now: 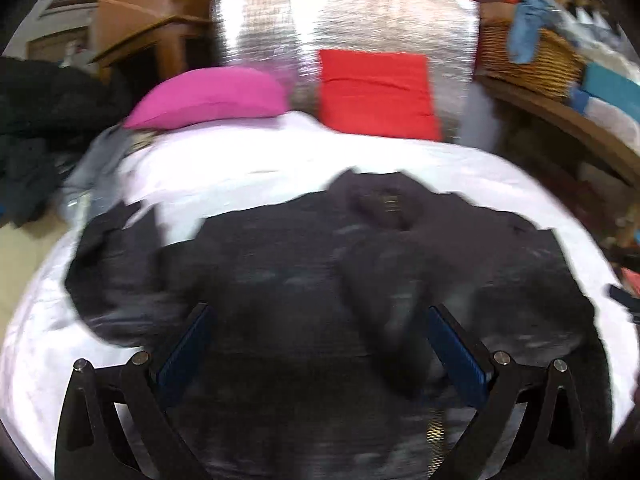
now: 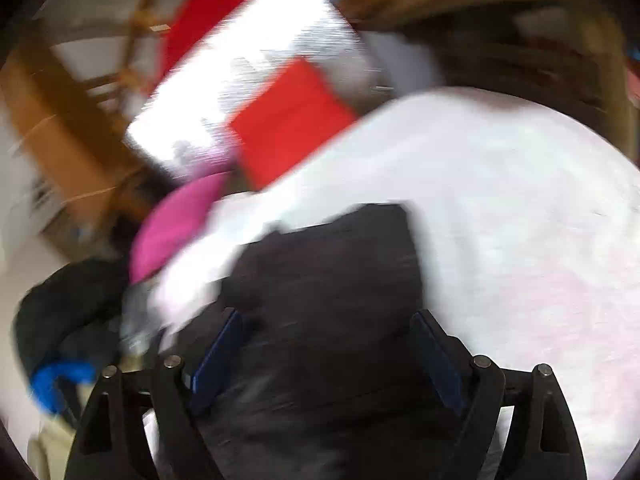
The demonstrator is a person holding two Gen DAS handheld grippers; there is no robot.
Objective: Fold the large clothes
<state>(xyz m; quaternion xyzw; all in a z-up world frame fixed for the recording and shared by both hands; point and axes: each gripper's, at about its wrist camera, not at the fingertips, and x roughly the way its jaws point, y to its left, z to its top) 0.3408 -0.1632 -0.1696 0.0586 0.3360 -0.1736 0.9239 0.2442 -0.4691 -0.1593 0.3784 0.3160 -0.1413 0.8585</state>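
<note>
A large dark jacket (image 1: 304,264) lies spread on a white sheet (image 1: 256,168) covering the bed. Its collar, bearing a small label, points toward the pillows, and one sleeve lies across the chest. My left gripper (image 1: 320,324) hovers over the jacket's lower part, jaws wide apart, nothing pinched between the blue pads. In the blurred right wrist view, the same jacket (image 2: 332,264) lies under my right gripper (image 2: 326,328), which is open too, its pads apart above the cloth.
A pink pillow (image 1: 208,98) and a red pillow (image 1: 376,92) lean at the bed's head against a silver panel (image 1: 352,16). Dark clothes (image 1: 36,136) pile up at the left. A wicker basket (image 1: 528,56) with clothes sits on a wooden shelf at the right.
</note>
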